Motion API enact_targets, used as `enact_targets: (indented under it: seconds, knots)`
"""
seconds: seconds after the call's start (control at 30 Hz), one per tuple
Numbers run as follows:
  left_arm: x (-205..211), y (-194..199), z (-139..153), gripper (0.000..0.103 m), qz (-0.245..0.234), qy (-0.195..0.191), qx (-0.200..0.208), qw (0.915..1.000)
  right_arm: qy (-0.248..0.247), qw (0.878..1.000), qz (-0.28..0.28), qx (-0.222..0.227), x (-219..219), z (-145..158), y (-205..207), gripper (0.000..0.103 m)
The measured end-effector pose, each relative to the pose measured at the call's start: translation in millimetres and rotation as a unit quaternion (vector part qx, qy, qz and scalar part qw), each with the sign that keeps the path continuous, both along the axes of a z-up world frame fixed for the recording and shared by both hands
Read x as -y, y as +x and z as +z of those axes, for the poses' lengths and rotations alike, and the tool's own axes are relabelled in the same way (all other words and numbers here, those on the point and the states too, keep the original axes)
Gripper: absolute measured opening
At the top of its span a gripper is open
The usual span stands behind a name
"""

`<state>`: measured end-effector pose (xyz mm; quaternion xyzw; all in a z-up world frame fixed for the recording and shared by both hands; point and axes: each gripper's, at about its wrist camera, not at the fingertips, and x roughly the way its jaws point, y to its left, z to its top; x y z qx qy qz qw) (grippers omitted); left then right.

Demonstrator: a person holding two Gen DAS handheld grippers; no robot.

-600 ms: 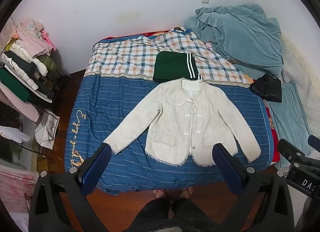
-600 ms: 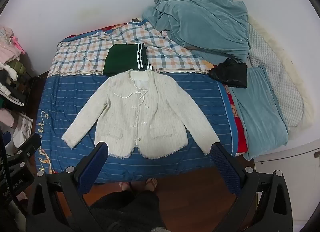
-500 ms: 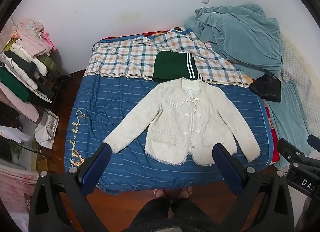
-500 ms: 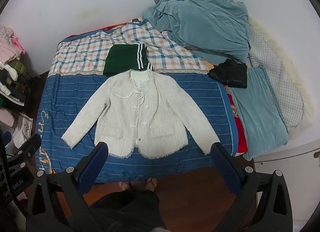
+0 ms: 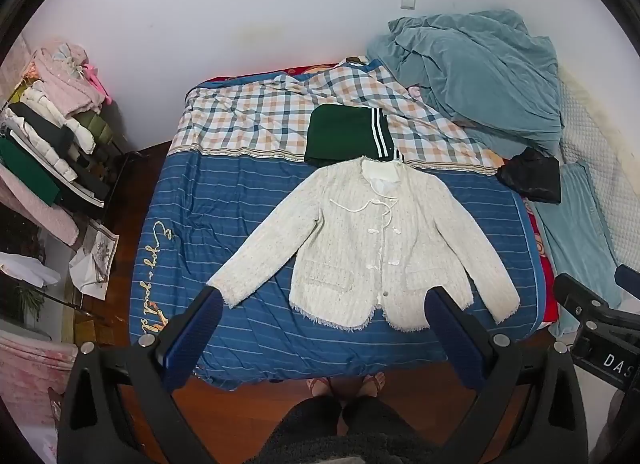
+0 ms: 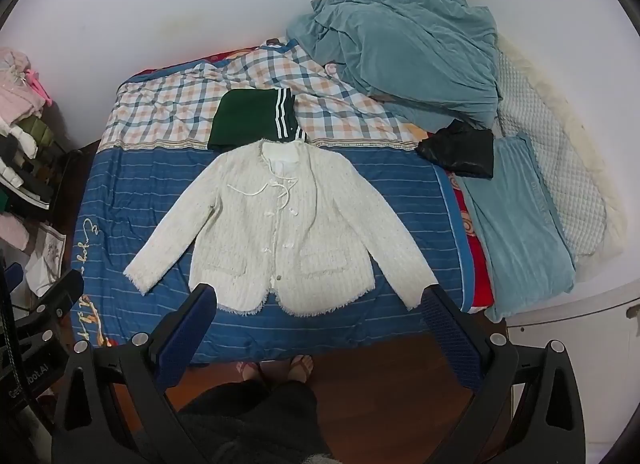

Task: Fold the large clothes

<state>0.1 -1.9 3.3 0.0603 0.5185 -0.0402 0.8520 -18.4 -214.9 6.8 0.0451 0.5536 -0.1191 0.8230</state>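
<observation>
A cream tweed jacket (image 5: 372, 240) lies flat and face up on the blue striped bed cover (image 5: 224, 216), sleeves spread out to both sides, front closed. It also shows in the right wrist view (image 6: 280, 232). My left gripper (image 5: 324, 304) is open and empty, held high above the bed's near edge. My right gripper (image 6: 320, 300) is open and empty too, at about the same height. Neither touches the jacket.
A folded green garment with white stripes (image 5: 348, 136) lies just beyond the collar. A teal blanket heap (image 5: 476, 76), a black bundle (image 5: 532, 176) and a folded teal cloth (image 6: 520, 224) sit at the right. A clothes rack (image 5: 44, 132) stands left. My feet (image 5: 344, 384) are on the wooden floor.
</observation>
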Motion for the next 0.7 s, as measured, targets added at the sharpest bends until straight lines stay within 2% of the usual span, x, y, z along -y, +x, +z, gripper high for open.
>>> enact_targets:
  seconds: [0.27,0.7]
  knots:
    - [6,0,10,0.103,-0.002,-0.001,0.002,1.0,-0.003,1.0,0.0,0.0,1,7,0,0.103]
    - [13,-1,9,0.103,-0.003,-0.003,0.004,1.0,-0.006,1.0,0.002,0.002,0,14,-3,0.103]
